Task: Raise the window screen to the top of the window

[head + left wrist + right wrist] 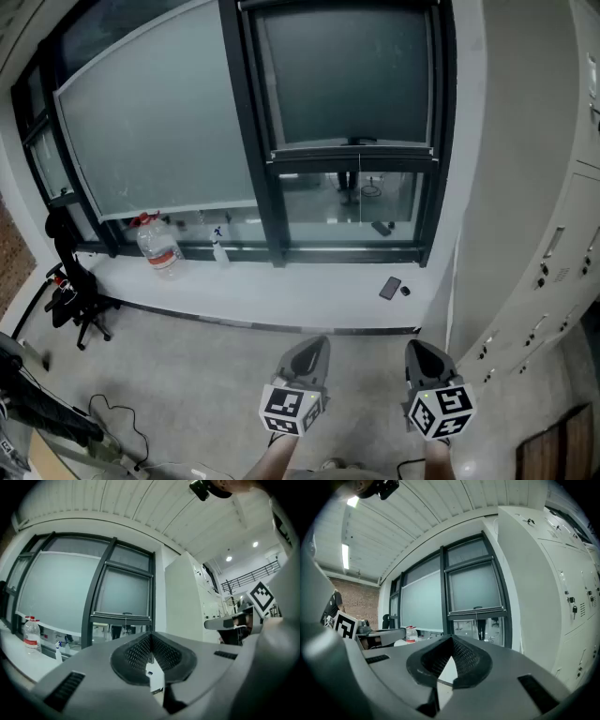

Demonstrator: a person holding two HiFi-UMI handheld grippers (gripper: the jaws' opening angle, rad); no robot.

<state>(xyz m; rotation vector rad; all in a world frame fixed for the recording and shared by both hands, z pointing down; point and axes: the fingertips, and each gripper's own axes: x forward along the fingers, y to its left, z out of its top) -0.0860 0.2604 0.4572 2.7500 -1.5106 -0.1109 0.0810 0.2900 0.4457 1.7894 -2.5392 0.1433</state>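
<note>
The fingers of the left gripper (151, 638) and the right gripper (451, 640) are clenched together on nothing, well short of the window. One window screen (347, 75) covers the right pane's upper part. The sill (281, 286) below carries one water bottle (159, 248), one spray bottle (219, 249) and one phone (390, 288).

Holding grey plastic left tongs (310, 352) and matching right tongs (423, 357) low, side by side, aimed forward, each with jaws pressed together at the tips, gripping nothing.
</note>
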